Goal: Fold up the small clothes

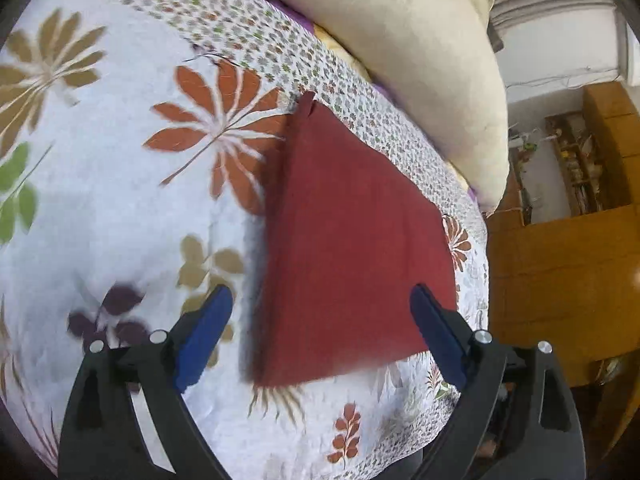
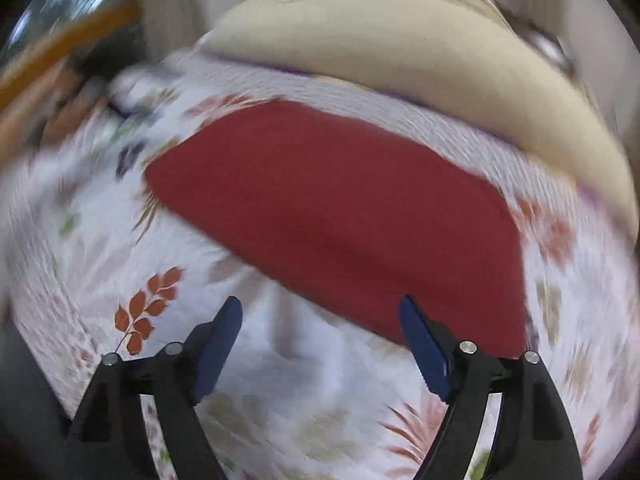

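Observation:
A dark red cloth (image 1: 348,240) lies flat and folded on the flowered bedsheet (image 1: 120,200), near the bed's right edge. My left gripper (image 1: 322,296) hovers above its near end, open, with the blue fingers (image 1: 208,332) spread to either side and nothing between them. In the right wrist view the same red cloth (image 2: 340,208) stretches across the middle, blurred by motion. My right gripper (image 2: 320,308) is open just in front of the cloth's near edge, its right fingertip over the fabric, holding nothing.
A large cream pillow or duvet (image 1: 400,40) is piled at the far side of the bed, just beyond the cloth. Right of the bed stands wooden furniture (image 1: 560,260) with a shelf (image 1: 576,160) of small items behind. The sheet's left part (image 1: 80,120) is bare.

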Motion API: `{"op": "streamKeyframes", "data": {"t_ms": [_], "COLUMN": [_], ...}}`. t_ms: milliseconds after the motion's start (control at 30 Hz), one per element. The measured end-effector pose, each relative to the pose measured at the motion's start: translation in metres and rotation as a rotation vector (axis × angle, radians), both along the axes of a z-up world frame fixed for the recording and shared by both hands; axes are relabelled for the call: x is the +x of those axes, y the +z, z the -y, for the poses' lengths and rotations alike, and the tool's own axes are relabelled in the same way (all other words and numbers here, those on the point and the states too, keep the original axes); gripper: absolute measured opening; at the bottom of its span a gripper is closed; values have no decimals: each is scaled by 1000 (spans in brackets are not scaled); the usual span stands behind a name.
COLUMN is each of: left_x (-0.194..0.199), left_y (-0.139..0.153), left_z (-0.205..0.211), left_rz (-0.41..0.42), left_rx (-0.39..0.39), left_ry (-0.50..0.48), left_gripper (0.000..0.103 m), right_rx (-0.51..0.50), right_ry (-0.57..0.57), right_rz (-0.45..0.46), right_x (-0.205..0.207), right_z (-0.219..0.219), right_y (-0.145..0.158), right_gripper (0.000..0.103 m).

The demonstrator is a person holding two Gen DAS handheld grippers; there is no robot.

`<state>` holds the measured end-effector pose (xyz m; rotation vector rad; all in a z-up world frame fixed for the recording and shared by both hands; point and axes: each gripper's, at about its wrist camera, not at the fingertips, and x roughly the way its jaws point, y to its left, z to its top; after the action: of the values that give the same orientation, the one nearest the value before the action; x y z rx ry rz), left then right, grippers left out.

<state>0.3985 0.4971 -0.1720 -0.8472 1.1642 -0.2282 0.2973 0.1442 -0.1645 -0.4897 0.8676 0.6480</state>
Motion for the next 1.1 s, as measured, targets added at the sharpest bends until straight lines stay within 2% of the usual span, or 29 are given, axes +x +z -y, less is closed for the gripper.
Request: {"op": "streamKeyframes", "data": {"t_ms": [67,167,233,333,433,633,733,933,1000,1100], "left_x": [20,38,51,68,86,125,135,150,152,155], "left_y": [-21,-50,-66,-85,-98,-109,-108,-109,-109,-111], "left_z": [8,12,14,18,23,29,35,40,43,40], "left_rz": [-54,-101,-115,-126,-135,-145,-146,-163,-166,-173], "left_rx": [-27,-42,-65,-93,-99,-122,-106,-71,-48,-38], "left_ry": [-23,-39,-40,-53,-67,-120,-144,-155,-163,-171], "left_gripper": [89,86,81,62,59,60,60,58,47,36], "right_rx": [-103,-219,-302,-392,-459,-466,-462,-455,-447,-424], "right_ry": [81,155,195,215,231,226,214,187,175,154], "right_rz": [94,216,310,382,469,542,568,617,608,588], "right_x": [-23,-43,-47,-43,-31,-16,-17,-9,-4,2], "right_z": [-40,-79,-106,-129,-147,-186,-202,-225,-228,-229], "right_y": [-15,-35,-48,-69,-86,-98,-100,-99,-99,-100], "right_gripper": [82,81,81,80,78,73,68,67,66,54]}}
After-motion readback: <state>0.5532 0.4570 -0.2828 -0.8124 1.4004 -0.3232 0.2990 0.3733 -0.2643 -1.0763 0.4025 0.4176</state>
